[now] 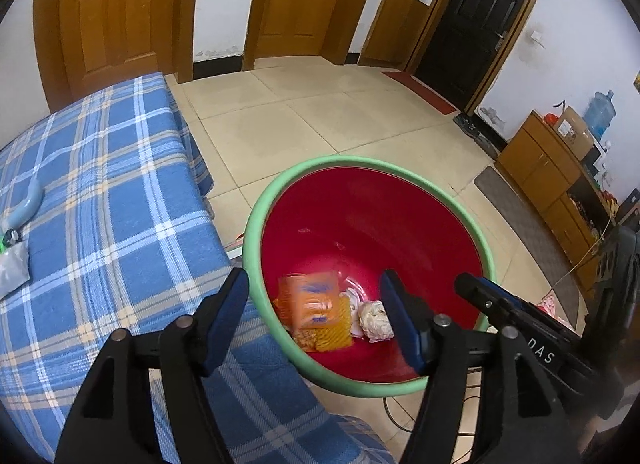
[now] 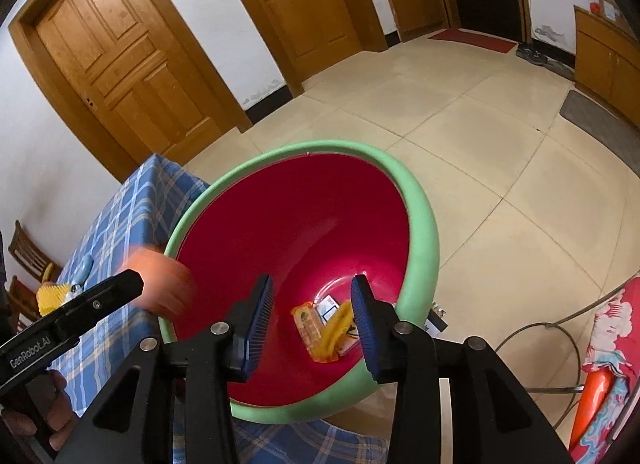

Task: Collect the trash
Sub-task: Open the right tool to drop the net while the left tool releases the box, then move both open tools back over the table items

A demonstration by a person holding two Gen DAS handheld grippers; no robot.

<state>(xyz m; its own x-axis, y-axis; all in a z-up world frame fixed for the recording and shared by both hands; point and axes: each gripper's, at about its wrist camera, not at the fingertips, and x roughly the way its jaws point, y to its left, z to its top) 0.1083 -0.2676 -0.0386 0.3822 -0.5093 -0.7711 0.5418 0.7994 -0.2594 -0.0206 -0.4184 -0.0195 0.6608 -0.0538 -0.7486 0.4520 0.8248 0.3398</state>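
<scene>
Tiled floor (image 1: pixel 280 120); crumpled tissue (image 1: pixel 374 320) (left view only) in bin (image 1: pixel 256 224)

Both cameras sit on hand-held grippers and look forward and down along the fingers. The left view looks from above the blue checked cloth-covered table (image 1: pixel 100 192) into the round red plastic bin with a green rim (image 1: pixel 256 216), very near. The right view looks into the same bin (image 2: pixel 420 224) from its other side, also near. Both share the bin, table, tiled floor (image 1: pixel 304 112) and wooden doors (image 1: pixel 116 8).
</scene>
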